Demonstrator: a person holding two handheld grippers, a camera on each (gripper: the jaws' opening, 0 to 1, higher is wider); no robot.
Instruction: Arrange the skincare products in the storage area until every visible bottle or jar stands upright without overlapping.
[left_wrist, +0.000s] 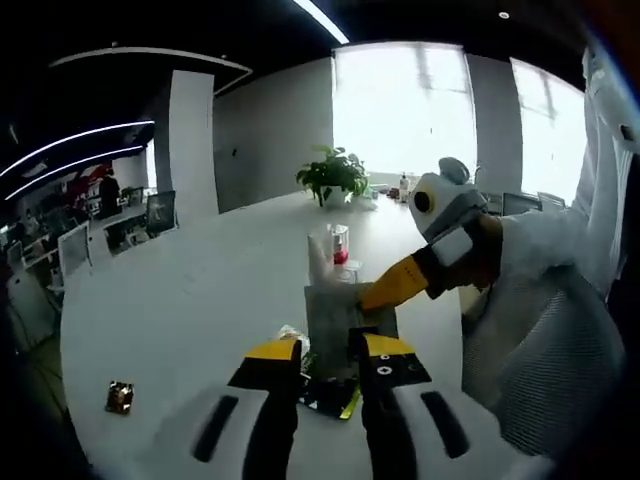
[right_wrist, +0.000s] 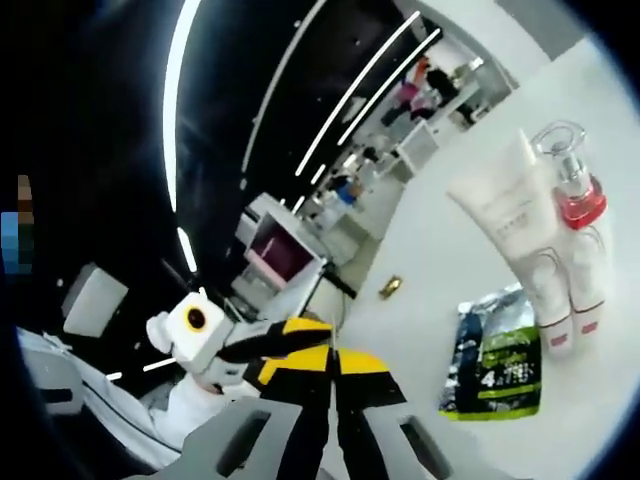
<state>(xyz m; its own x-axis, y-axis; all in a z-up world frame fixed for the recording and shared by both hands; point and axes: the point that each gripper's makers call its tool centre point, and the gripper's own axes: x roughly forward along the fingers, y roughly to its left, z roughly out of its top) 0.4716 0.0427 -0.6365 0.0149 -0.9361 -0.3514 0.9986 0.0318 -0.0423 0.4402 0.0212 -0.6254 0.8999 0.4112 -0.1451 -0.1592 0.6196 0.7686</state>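
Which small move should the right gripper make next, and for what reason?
Probably move the right gripper toward the white tubes and open it. Its jaws look closed on nothing, away from the products. The tubes and the red-collared glass bottle crowd together beside the green sachet, so they need spacing.

On the table (left_wrist: 190, 300), the skincare group sits toward the right edge in the left gripper view: tubes (left_wrist: 322, 262) stand beside a bottle (left_wrist: 340, 243), with a sachet (left_wrist: 335, 395) lying flat in front of them. A small packet (left_wrist: 119, 396) lies well apart near the left edge. A potted plant (left_wrist: 333, 176) stands at the far edge, behind the group.
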